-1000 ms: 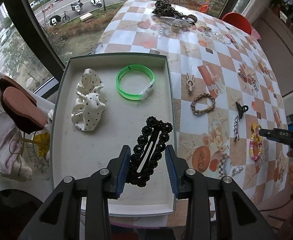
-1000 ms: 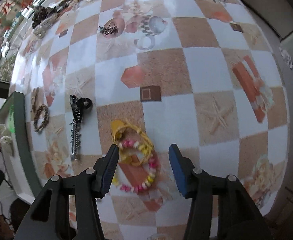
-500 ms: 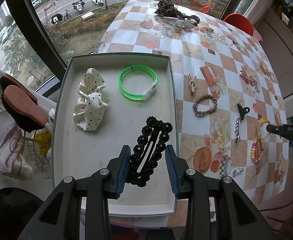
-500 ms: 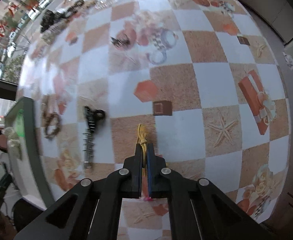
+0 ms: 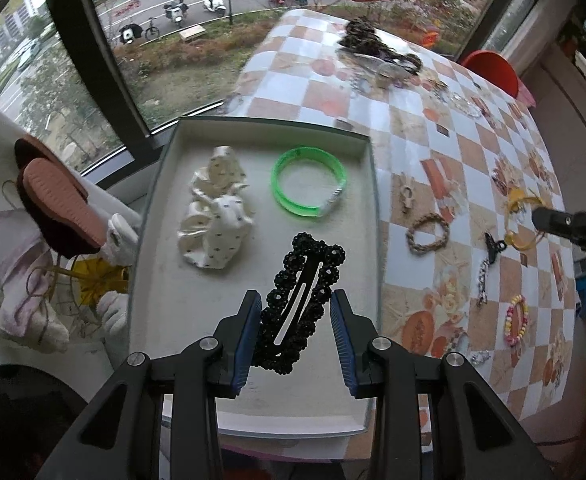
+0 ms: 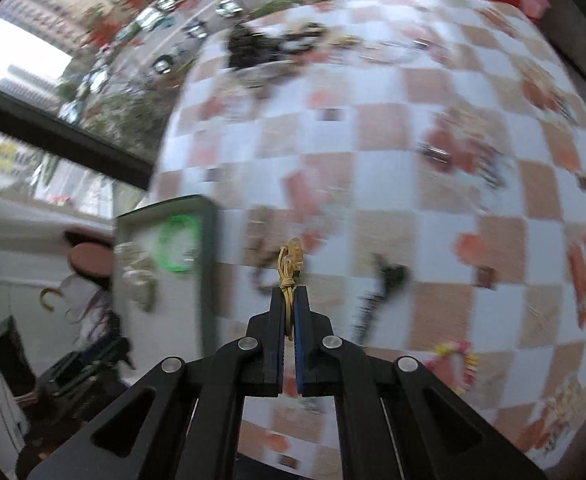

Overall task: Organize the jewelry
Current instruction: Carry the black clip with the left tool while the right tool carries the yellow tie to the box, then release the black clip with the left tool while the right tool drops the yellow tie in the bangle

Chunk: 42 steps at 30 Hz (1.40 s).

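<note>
Carrying | your right tongs (image 6: 289, 312) pinch the yellow cord bracelet (image 6: 289, 268) above the worktop (image 6: 393, 200); keep them closed till over the tray (image 5: 165, 200) | left tongs (image 5: 296, 336) part-open, straddling the black hair clip (image 5: 301, 304); avoid nudging it

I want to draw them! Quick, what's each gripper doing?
Left gripper: open around the black hair clip, not pressing it.
Right gripper: shut on the yellow cord bracelet.
</note>
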Tool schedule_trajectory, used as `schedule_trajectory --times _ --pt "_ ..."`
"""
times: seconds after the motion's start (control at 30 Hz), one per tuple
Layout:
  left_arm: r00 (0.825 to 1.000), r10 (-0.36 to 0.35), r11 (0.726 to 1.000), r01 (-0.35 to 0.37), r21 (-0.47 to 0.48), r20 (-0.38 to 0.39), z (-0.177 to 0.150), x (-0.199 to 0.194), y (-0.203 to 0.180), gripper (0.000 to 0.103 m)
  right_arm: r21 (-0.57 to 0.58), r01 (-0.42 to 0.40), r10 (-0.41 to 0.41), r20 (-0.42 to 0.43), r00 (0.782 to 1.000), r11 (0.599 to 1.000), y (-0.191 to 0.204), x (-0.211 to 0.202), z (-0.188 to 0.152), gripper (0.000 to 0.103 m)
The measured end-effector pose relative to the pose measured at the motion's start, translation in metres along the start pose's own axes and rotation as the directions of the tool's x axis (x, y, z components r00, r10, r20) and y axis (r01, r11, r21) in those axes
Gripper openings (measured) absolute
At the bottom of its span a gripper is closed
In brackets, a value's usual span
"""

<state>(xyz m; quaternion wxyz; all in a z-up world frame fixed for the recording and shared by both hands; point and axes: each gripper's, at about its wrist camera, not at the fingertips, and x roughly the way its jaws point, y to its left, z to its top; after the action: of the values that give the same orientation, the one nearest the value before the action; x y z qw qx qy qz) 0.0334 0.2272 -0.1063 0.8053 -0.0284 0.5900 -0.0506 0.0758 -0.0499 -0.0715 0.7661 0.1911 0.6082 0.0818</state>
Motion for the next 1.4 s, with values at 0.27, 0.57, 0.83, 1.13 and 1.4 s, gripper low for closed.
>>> schedule_trajectory --times 0.27,0.57,0.83,1.13,1.4 --pt "0.999 0.021 0.997 -0.023 -0.068 -0.029 -0.009 0.012 0.034 0.04 -0.136 -0.092 0.083 -0.069 0.994 0.986 0.081 0.046 0.018 0.004" --pt "0.995 0.037 0.99 -0.05 -0.129 -0.097 -0.011 0.059 0.059 0.04 -0.177 -0.136 0.11 -0.153 0.982 0.975 0.128 0.11 0.036 0.004" --pt "0.996 0.064 0.989 -0.072 -0.131 -0.067 0.027 0.088 0.065 0.04 -0.174 -0.1 0.068 -0.178 0.982 0.98 0.134 0.155 0.047 0.004" --pt "0.992 0.113 0.99 -0.118 -0.077 -0.057 0.052 0.104 0.056 0.041 -0.17 -0.023 -0.011 -0.195 0.981 0.985 0.119 0.176 0.052 0.004" --pt "0.984 0.17 0.984 -0.172 -0.036 -0.048 0.048 0.096 0.05 0.06 -0.175 -0.01 -0.029 -0.219 0.975 0.984 0.118 0.179 0.052 0.007"
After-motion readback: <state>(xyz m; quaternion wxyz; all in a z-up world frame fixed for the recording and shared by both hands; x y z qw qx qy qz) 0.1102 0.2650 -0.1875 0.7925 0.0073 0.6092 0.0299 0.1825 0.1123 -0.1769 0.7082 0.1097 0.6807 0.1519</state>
